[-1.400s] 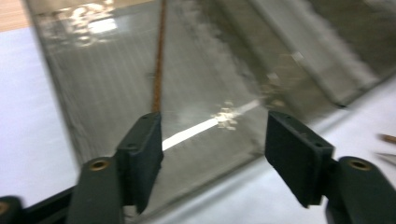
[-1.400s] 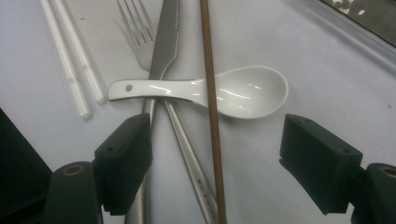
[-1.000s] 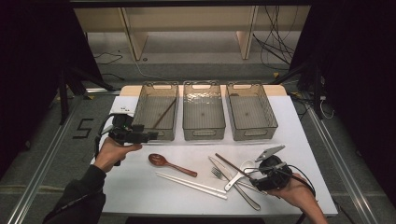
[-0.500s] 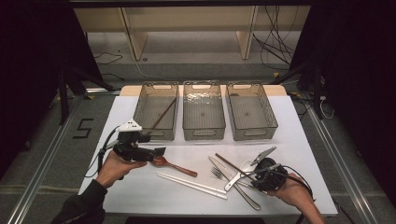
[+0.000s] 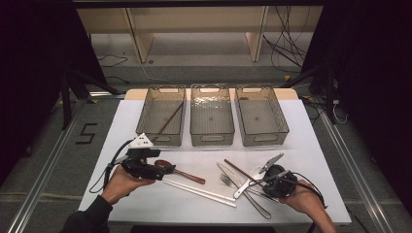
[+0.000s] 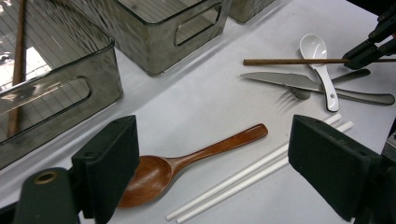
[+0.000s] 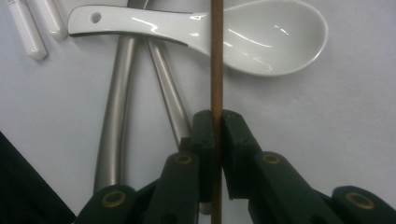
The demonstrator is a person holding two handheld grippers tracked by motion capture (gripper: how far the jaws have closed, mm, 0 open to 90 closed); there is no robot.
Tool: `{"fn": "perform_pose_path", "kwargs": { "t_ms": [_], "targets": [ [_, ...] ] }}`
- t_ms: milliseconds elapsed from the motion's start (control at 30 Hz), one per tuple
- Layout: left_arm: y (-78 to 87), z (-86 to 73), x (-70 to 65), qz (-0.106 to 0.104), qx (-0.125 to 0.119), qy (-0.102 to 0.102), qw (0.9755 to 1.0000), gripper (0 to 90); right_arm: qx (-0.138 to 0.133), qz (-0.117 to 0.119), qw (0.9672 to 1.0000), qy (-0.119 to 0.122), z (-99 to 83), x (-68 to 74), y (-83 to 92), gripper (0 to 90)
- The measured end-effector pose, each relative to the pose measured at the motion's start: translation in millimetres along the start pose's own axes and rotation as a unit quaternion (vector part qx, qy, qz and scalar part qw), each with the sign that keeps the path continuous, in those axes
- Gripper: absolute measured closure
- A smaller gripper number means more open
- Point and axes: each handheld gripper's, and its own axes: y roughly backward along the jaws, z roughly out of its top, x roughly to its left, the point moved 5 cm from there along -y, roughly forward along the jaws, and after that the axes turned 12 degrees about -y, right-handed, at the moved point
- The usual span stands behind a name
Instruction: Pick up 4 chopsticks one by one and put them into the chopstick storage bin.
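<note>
Right tool (image 7: 216, 122) had just been closing and was clenched on a brown chopstick (image 7: 216, 56), the stick pinched between both pads and running straight up across the bowl of a white spoon (image 7: 261, 39). In the high view the right tool (image 5: 266, 178) sat at the near right of the table (image 5: 311, 145), the chopstick (image 5: 238, 170) slanting from it toward the middle, over a heap of cutlery: a knife (image 5: 228, 174), a fork (image 5: 245, 194) and the white spoon (image 5: 247, 182).

Left tool (image 6: 212, 168) stood released, its jaws wide apart and low over the table, one on either side of a wooden spoon (image 6: 187, 161); the left jaw overlapped the spoon's bowl, touch could not be told. Two white chopsticks (image 6: 243, 175) lay just beside the spoon's handle. High view placed the left tool (image 5: 160, 170) at the near left, by the wooden spoon (image 5: 182, 172).

Three clear bins stood in a row at the back of the table; the left bin (image 5: 163, 138) held a second brown chopstick (image 5: 169, 119) leaning along it.
</note>
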Motion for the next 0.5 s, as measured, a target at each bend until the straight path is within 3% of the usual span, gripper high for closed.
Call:
{"fn": "perform_pose_path", "kwargs": {
  "t_ms": [133, 300, 500],
  "targets": [
    [0.4, 0.6, 0.3, -0.010, -0.006, 0.005, 0.9999, 15.9, 0.001, -0.005, 0.9999, 0.010, 0.6, 0.3, 1.1, 85.7],
    [2.0, 2.8, 0.4, -0.007, -0.008, 0.001, 0.9999, 16.0, -0.033, -0.007, 0.9993, 0.015, 7.9, 0.8, 13.0, 86.2],
    [1.1, 4.7, -1.0, -0.013, -0.011, -0.009, 0.9998, 16.0, -0.070, 0.004, 0.9958, 0.059, 22.7, 14.9, 28.6, 86.1]
  ]
}}
